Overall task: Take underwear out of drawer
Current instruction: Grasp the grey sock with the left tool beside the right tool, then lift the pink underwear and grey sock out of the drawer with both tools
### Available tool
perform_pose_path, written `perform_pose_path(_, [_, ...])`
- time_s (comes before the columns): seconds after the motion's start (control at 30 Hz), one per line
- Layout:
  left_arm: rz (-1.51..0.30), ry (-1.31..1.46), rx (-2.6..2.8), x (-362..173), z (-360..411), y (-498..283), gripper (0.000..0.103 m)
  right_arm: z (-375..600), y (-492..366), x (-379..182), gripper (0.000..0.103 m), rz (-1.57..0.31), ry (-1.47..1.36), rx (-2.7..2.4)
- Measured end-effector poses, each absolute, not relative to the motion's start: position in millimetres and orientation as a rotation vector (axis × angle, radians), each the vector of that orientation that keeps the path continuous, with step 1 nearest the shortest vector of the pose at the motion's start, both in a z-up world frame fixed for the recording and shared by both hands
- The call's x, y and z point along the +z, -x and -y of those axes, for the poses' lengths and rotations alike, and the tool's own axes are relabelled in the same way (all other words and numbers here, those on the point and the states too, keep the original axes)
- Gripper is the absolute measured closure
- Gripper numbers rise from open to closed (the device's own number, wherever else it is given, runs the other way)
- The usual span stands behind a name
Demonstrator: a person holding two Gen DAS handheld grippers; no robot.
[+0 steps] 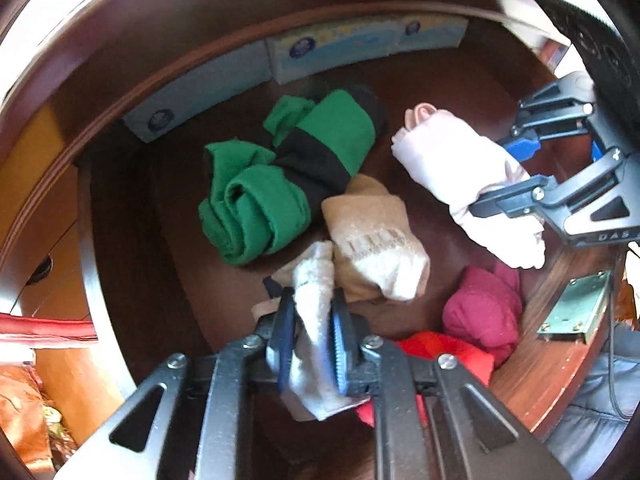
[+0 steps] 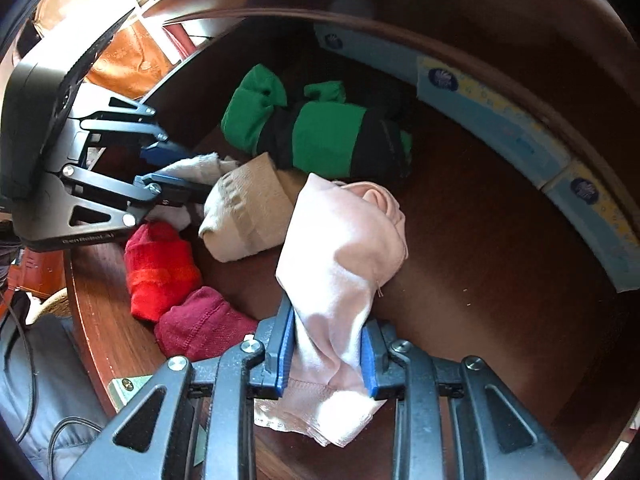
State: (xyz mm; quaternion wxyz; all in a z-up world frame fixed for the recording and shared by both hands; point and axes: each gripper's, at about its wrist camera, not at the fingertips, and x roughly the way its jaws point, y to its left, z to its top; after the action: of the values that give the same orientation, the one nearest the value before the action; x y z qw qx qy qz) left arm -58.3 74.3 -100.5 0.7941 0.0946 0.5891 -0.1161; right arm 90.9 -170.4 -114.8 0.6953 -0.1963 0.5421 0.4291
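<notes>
I look into an open dark wooden drawer (image 1: pixel 132 248). My left gripper (image 1: pixel 314 320) is shut on a white-grey garment (image 1: pixel 316 304), held over the drawer's front part. My right gripper (image 2: pixel 328 344) is shut on a pale pink garment (image 2: pixel 340 248); it also shows in the left wrist view (image 1: pixel 460 168). The left gripper appears in the right wrist view (image 2: pixel 176 168) at the left. Between them lie a beige and white garment (image 1: pixel 372 236), a green and black bundle (image 1: pixel 288 172), a maroon garment (image 1: pixel 484 312) and a red one (image 2: pixel 160 264).
Light blue boxes (image 1: pixel 332 48) line the drawer's back wall. A metal lock plate (image 1: pixel 576 308) sits on the drawer's front rail. The drawer floor at the right (image 2: pixel 500 260) is bare wood. Orange cloth (image 2: pixel 124 60) lies outside the drawer.
</notes>
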Motion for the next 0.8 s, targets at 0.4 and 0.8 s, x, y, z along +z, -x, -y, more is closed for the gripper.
perform_pose_path(0.4, [-1.100,-0.051,-0.225,-77.3,-94.9,87.6,0.092,197.8,-78.4,-87.1,0.073,-1.082,0.326,0.939])
perform_pose_path(0.8, [-0.914,0.055,-0.195,-48.6,-111.5,111.4,0.094,231.3,-69.2,-60.5,0.073,-0.971,0.248,0.957])
